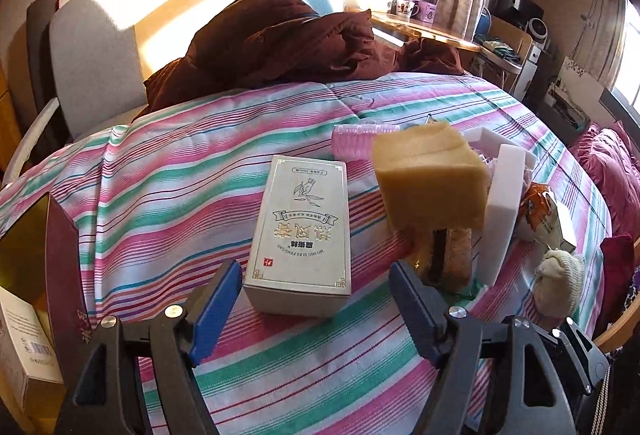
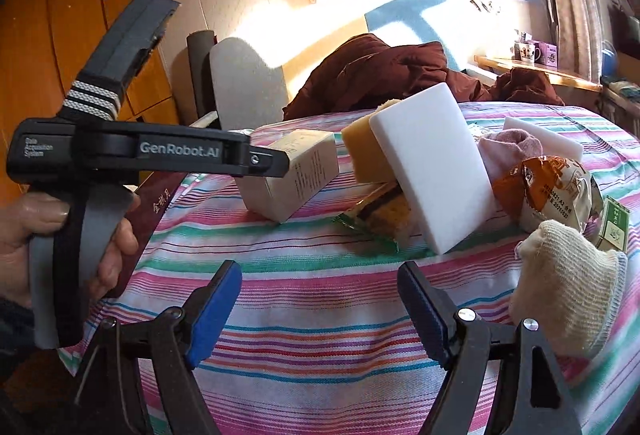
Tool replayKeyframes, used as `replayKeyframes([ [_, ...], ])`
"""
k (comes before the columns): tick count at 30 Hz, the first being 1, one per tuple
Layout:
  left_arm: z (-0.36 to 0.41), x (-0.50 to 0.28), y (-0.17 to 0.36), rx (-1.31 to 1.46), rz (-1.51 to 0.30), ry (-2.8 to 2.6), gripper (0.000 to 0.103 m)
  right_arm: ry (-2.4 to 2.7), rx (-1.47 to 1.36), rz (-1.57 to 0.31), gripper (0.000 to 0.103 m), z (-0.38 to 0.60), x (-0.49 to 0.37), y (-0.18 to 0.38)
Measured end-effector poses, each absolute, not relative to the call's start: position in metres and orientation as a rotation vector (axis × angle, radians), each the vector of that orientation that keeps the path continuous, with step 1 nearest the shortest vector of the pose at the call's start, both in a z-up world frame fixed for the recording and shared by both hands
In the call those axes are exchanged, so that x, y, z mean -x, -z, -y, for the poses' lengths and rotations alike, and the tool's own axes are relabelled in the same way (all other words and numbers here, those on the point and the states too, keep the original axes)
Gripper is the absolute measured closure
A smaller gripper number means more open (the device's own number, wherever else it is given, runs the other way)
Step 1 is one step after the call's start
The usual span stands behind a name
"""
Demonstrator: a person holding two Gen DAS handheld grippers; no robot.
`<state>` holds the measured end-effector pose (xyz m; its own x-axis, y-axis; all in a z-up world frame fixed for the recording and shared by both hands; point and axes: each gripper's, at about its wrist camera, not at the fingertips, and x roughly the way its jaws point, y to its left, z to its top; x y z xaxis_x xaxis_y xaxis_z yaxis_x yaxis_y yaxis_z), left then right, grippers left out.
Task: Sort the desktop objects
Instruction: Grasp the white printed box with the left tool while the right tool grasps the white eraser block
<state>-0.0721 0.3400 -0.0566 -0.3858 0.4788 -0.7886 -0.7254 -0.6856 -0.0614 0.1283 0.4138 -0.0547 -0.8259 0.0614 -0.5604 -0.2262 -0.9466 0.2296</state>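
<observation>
On the striped cloth, a grey printed box [image 1: 302, 231] lies just ahead of my open left gripper [image 1: 316, 309]; the same box [image 2: 292, 171] appears in the right wrist view behind the left gripper's body [image 2: 152, 151], held by a hand [image 2: 24, 231]. Right of the box a yellow sponge [image 1: 430, 179] rests on a wrapped snack [image 1: 444, 255], with a white foam block [image 1: 504, 211] leaning beside it. My right gripper [image 2: 320, 309] is open over bare cloth, short of the white block [image 2: 436, 171], an orange snack packet [image 2: 548, 191] and a cream sock [image 2: 572, 287].
A dark red box [image 1: 64, 275] and a white carton [image 1: 24, 339] stand at the left edge. A brown coat [image 1: 288, 35] lies at the back, a grey chair back [image 1: 92, 63] behind left. A pink roller [image 1: 352, 143] and a pink cloth [image 2: 508, 151] sit farther back.
</observation>
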Motion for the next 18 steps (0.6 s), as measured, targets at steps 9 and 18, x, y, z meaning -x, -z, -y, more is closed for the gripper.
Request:
replayKeyframes([
  [9, -0.342, 0.083, 0.078, 1.113, -0.363, -2.116, 0.049, -2.848, 0.830, -0.530, 0.022, -0.423, -0.122, 0.062],
  [18, -0.304, 0.048, 0.066, 1.110, -0.309, -2.135, 0.049, -2.839, 0.841, -0.625, 0.022, -0.431, -0.120, 0.069],
])
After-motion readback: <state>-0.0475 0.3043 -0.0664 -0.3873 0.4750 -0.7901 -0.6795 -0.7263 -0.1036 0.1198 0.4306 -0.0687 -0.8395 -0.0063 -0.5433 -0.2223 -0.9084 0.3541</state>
